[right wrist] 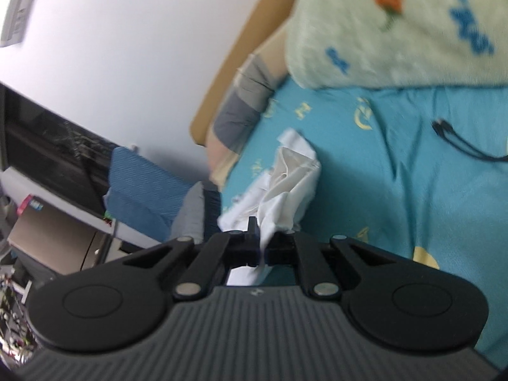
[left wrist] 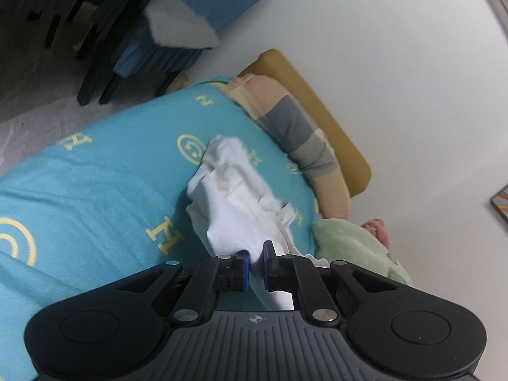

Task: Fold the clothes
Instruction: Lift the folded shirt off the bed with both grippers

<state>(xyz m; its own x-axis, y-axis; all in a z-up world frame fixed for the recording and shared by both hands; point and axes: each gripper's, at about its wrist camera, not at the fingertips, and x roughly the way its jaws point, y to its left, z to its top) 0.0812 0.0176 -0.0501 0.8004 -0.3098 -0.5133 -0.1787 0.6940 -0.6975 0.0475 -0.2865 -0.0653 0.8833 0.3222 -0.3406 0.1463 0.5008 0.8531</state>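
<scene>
while left gripper (left wrist: 256, 265) and right gripper (right wrist: 263, 245) each pinch it, white garment (left wrist: 228, 203) hangs crumpled, creased, bunched over teal bedsheet (left wrist: 111, 165).

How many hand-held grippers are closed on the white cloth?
2. The left hand-held gripper pinches one part of the crumpled white cloth garment, and the right hand-held gripper pinches another, above the turquoise bed sheet.

teal bed (left wrist: 104, 165), white garment (left wrist: 228, 197), pillows (left wrist: 298, 133)

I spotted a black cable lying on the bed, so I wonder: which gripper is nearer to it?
Right. The right gripper, pinching the white garment, has the black cable lying beyond it to one side. The left gripper grips the same garment, but its view shows no cable.
</scene>
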